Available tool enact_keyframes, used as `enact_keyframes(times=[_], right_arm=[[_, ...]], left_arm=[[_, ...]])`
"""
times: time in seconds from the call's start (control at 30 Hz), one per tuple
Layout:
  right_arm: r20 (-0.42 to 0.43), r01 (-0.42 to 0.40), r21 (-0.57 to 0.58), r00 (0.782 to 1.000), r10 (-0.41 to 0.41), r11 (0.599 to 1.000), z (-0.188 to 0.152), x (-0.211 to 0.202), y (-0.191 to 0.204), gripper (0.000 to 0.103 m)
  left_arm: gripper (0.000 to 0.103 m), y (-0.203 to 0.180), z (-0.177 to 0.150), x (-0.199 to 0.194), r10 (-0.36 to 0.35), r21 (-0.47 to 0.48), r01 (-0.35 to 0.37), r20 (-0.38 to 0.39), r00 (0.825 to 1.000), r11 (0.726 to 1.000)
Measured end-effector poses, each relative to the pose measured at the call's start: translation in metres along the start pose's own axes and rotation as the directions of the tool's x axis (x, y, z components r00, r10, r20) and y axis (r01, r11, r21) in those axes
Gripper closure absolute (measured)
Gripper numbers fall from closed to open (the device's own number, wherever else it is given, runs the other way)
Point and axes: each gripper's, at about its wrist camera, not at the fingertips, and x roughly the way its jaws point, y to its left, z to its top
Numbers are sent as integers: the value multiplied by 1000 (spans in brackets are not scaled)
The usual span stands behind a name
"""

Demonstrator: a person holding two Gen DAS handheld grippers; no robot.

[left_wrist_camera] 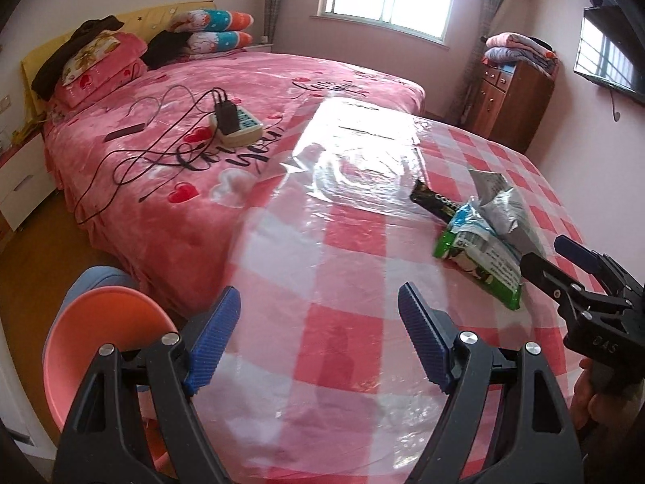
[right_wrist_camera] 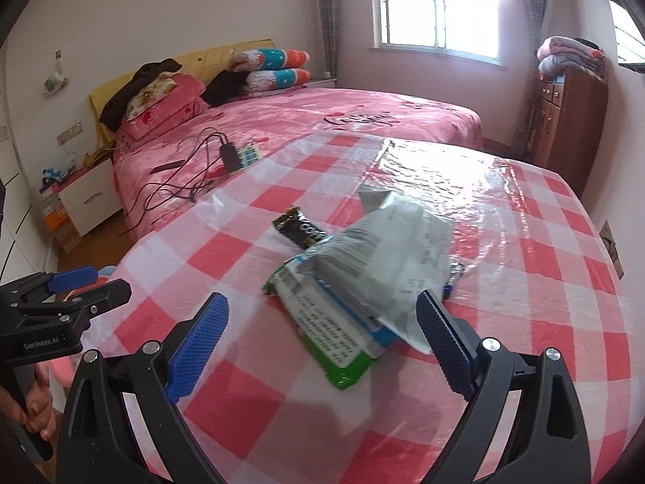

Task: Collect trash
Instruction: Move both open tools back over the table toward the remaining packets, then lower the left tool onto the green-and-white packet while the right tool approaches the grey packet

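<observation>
A pile of trash lies on the round table with a red-checked cloth (right_wrist_camera: 544, 322): a green and white wrapper (right_wrist_camera: 334, 334), a crumpled white and silver bag (right_wrist_camera: 395, 250) on top of it, and a black sachet (right_wrist_camera: 300, 226) behind. The pile also shows in the left wrist view, with the green wrapper (left_wrist_camera: 479, 258), silver bag (left_wrist_camera: 504, 205) and black sachet (left_wrist_camera: 433, 201). My right gripper (right_wrist_camera: 322, 322) is open, its jaws on either side of the pile's near end; it also shows in the left wrist view (left_wrist_camera: 552, 258). My left gripper (left_wrist_camera: 318, 314) is open and empty over the table's left part.
A pink basin (left_wrist_camera: 105, 343) sits low at the table's left edge. A bed (left_wrist_camera: 169, 169) with a pink cover, a power strip (left_wrist_camera: 238, 121) and cables stands beyond the table. A wooden cabinet (left_wrist_camera: 512, 101) stands at the back right, a white nightstand (right_wrist_camera: 86, 197) left.
</observation>
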Motion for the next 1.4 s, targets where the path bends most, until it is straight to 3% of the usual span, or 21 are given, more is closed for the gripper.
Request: enact_keyframes(times=[1.4], right_arm=[[-11,147,131,989,-147,980,-6,6,-92,10]], left_arm=[[22,-107,14,43,-111,145,117,-54,992,983]])
